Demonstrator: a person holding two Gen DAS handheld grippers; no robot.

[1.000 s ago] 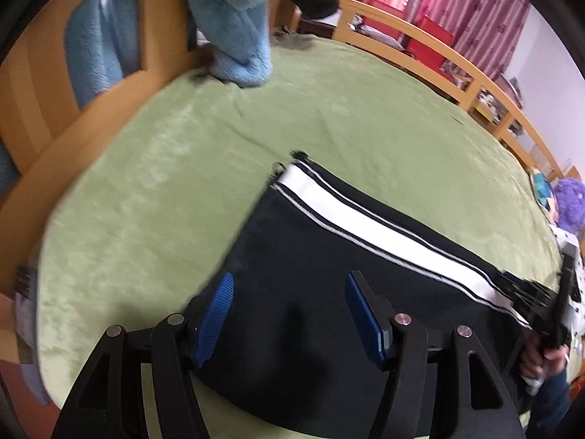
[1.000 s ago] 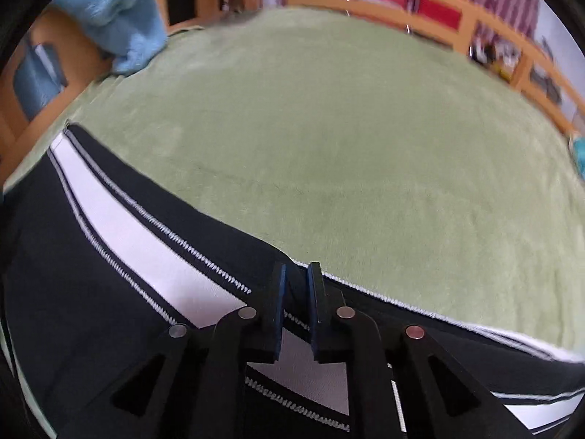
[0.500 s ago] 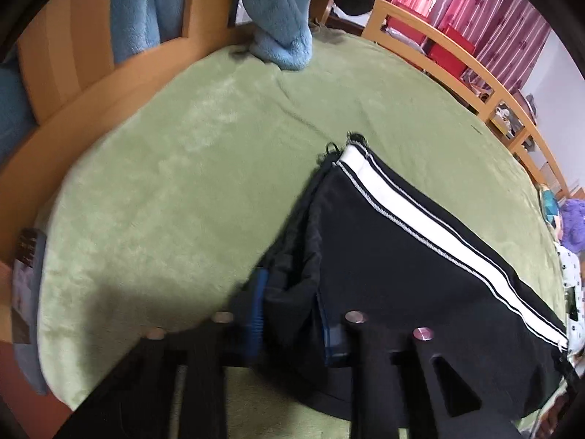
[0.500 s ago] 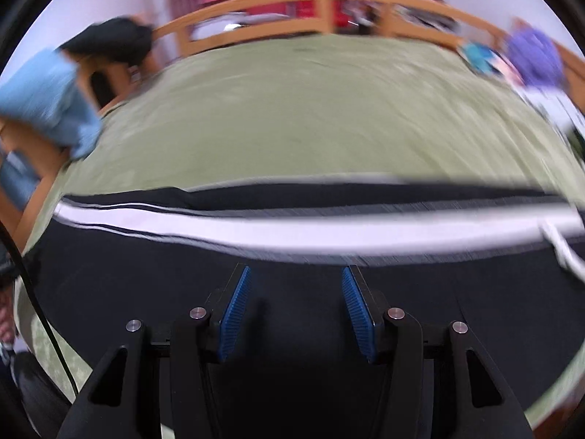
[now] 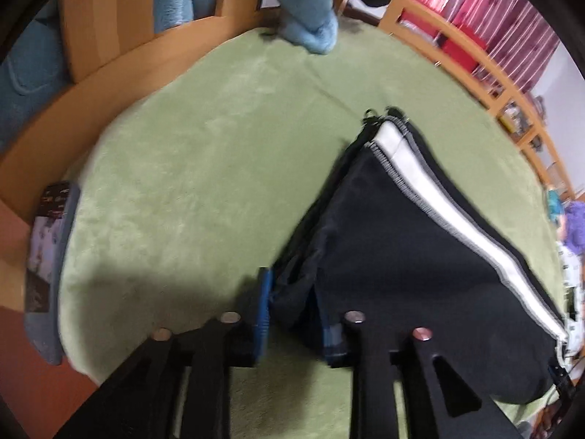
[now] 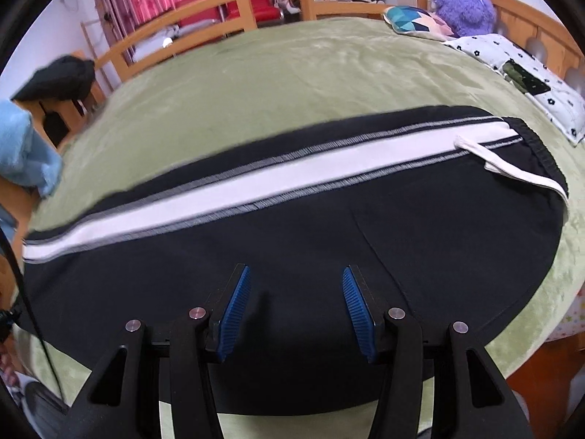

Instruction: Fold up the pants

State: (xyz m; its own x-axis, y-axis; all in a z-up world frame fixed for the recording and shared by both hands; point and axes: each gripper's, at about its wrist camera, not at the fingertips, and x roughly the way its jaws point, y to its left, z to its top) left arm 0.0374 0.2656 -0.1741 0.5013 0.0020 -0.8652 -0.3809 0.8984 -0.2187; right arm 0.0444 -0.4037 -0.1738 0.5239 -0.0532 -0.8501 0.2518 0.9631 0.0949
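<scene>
Black track pants [image 6: 299, 241] with a white side stripe [image 6: 256, 186] lay lengthwise across the green bed cover [image 6: 292, 73]; waistband with a white drawstring [image 6: 512, 168] was at the right in the right wrist view, hem at the left.

Left gripper [image 5: 303, 314] had a bunched fold of the pants' hem end [image 5: 420, 256] between its blue pads. Its jaws were easing open, but cloth still filled the gap and the visible left pad touched it. That corner looked lifted and gathered toward the gripper; the frame was blurred, so the far pad's contact wasn't clear.

Right gripper [image 6: 296, 311] hung over the middle of the pants, on the black cloth below the stripe, jaws about half spread and opening a little, nothing between the pads.

Light blue fleece blanket [image 5: 310, 11] hung over the wooden bed rail [image 5: 475, 58]; purple plush toy [image 6: 464, 3] and patterned pillow [image 6: 413, 18] sat at the bed's far corner.
</scene>
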